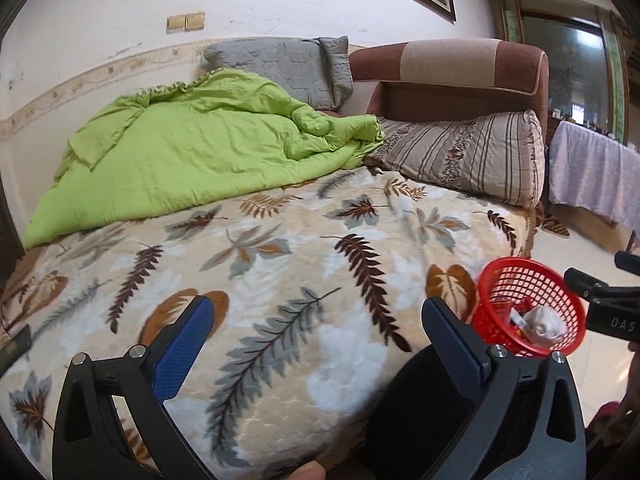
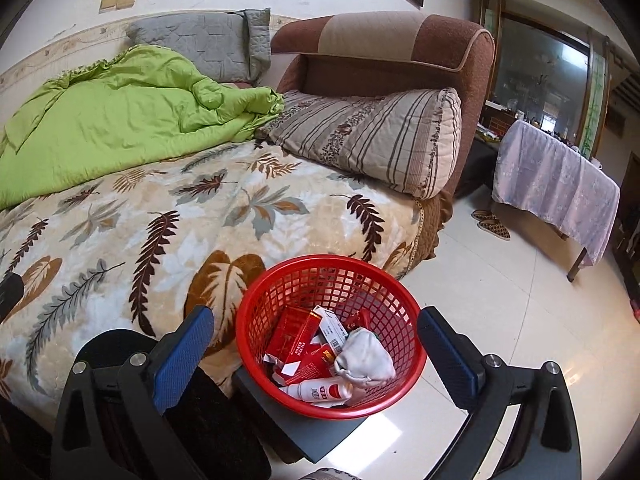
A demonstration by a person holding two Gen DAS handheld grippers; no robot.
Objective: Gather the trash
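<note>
A red mesh basket [image 2: 332, 272] stands on a dark grey stand beside the bed; it also shows in the left wrist view [image 1: 516, 276]. It holds red cartons [image 2: 294, 338], a white bottle [image 2: 320, 392] and a crumpled grey-white wad [image 2: 366, 360]. My right gripper [image 2: 316, 344] is open and empty, its blue pads either side of the basket, just above it. My left gripper [image 1: 320, 332] is open and empty over the leaf-patterned blanket [image 1: 280, 280].
A green quilt [image 1: 192, 152], a grey pillow [image 1: 280, 64] and a striped pillow [image 1: 460, 156] lie at the bed's head by a brown headboard [image 2: 400, 48]. A cloth-covered table [image 2: 560, 184] and slippers [image 2: 492, 224] are on the tiled floor to the right.
</note>
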